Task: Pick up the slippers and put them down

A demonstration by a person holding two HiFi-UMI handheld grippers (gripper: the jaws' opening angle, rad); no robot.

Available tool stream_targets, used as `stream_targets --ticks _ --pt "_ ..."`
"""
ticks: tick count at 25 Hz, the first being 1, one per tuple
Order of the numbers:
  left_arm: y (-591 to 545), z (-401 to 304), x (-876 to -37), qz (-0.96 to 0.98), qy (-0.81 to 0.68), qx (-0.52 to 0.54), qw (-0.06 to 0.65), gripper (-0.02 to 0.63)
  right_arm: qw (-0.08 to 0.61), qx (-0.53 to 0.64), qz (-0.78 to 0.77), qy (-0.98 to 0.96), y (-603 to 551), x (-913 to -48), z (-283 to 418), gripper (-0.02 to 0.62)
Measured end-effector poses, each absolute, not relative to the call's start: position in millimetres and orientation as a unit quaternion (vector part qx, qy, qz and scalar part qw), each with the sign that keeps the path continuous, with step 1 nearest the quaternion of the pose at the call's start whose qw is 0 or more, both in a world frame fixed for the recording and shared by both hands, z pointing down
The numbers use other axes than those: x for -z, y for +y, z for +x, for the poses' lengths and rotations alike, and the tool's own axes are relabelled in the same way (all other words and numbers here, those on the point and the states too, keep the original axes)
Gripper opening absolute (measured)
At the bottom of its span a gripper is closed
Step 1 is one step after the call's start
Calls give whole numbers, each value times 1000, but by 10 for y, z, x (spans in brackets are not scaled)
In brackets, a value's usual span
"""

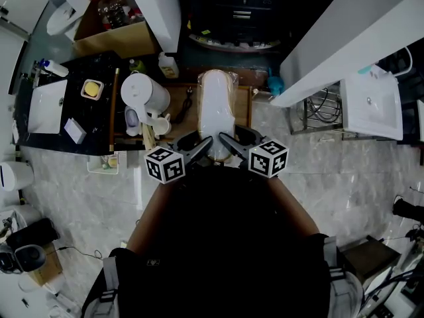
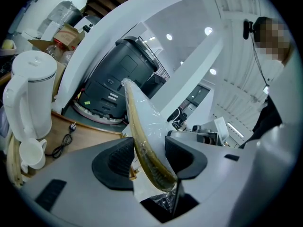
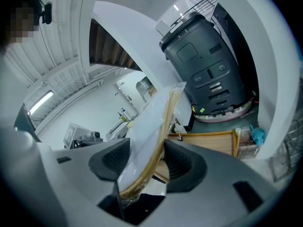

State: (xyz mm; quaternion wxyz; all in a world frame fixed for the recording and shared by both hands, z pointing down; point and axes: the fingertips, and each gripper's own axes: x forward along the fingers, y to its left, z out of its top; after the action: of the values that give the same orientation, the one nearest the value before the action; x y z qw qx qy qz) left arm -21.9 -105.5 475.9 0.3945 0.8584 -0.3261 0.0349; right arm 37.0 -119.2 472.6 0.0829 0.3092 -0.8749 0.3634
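A pair of pale slippers [image 1: 215,108] wrapped in clear plastic lies lengthwise above a wooden tray [image 1: 244,106], pointing away from me. Both grippers hold its near end. My left gripper [image 1: 203,146] is shut on the left side of the package; in the left gripper view the slippers [image 2: 141,122] stand on edge between the pads of the left gripper [image 2: 149,157]. My right gripper [image 1: 229,142] is shut on the right side. In the right gripper view the slippers [image 3: 156,122] lean leftward between the pads of the right gripper [image 3: 147,162]. The far end is off the tray.
A white kettle [image 1: 146,95] and a cup [image 2: 32,154] stand left of the tray. A dark machine [image 1: 232,12] sits beyond it. White beams [image 1: 344,38] slant on both sides. A black counter with a white sink [image 1: 46,105] lies at far left.
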Motion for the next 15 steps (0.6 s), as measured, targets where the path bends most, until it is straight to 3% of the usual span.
stream_targets --ticks 15 --pt "-1023 -233 -4788 856 -329 -33 397 195 89 -362 305 -877 -1173 -4740 351 229"
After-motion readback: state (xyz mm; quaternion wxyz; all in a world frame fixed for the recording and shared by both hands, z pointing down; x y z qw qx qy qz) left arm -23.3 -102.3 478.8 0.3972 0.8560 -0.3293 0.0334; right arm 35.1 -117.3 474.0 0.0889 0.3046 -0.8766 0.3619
